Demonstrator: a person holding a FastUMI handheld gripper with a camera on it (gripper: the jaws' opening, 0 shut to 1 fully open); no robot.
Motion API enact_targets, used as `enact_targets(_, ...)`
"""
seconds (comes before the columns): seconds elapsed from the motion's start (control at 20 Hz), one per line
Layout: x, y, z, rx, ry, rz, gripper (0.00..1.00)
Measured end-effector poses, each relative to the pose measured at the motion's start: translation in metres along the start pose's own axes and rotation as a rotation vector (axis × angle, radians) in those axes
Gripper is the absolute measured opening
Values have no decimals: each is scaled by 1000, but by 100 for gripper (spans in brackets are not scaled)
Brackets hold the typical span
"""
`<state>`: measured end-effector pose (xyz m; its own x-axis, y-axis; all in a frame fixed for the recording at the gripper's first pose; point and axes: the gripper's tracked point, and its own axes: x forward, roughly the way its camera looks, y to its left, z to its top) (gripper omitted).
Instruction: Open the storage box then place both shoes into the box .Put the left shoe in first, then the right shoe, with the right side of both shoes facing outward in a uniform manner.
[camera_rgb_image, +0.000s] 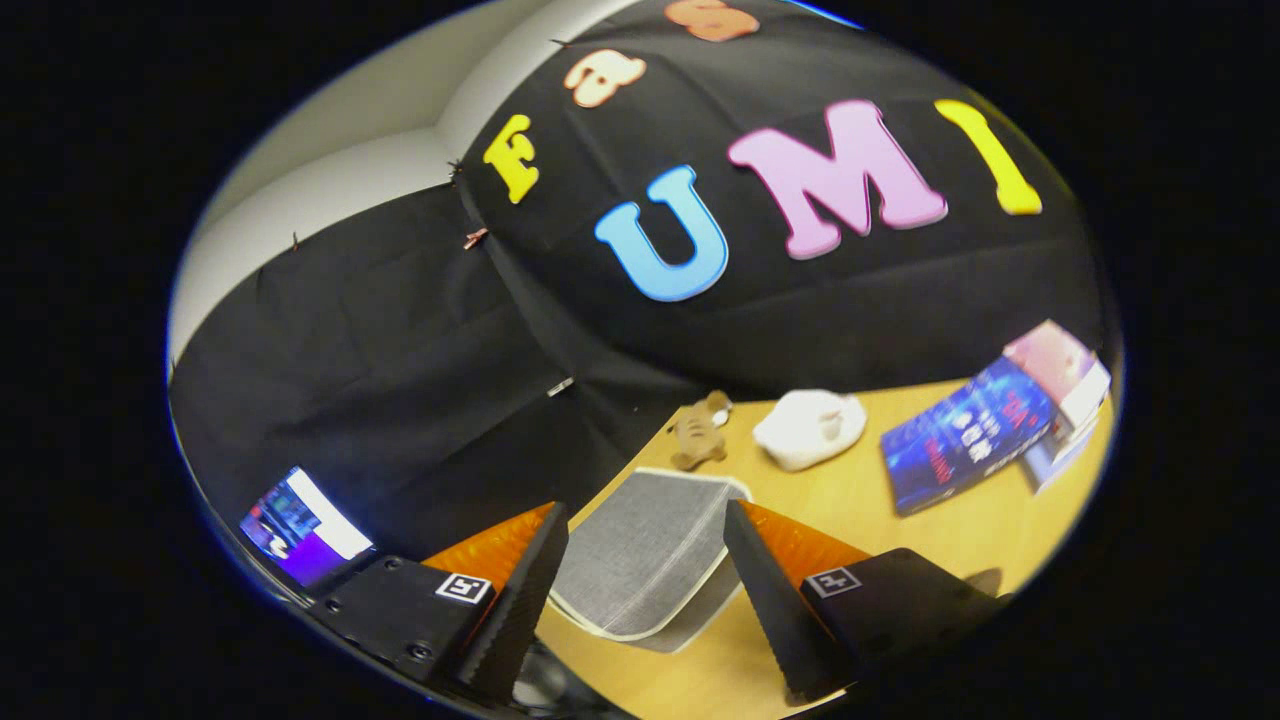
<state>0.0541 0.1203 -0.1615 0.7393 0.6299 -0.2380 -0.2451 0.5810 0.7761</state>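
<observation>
A grey fabric storage box (640, 560) with white edging lies on the wooden table (880, 520), and I see its flat grey panel between my fingers. My gripper (645, 510) is open, its fingers spread to either side of that panel without pressing on it. Whether the box lid is lifted I cannot tell. A white shoe (810, 428) rests on the table beyond the right finger, near the black cloth wall. The whole view is tilted.
A small brown plush toy (700, 430) lies just beyond the box, left of the white shoe. A blue book (965, 435) and a stack of lighter books (1065, 385) sit further right. A lit screen (300, 530) stands off the left finger.
</observation>
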Motion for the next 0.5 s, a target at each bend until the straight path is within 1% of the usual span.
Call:
enact_targets(0.2,37,-42,-42,319,153,65,98)
enact_targets(0.3,55,-57,-68,418,216,94,97)
enact_targets(0.5,85,-67,-108,588,308,160,97)
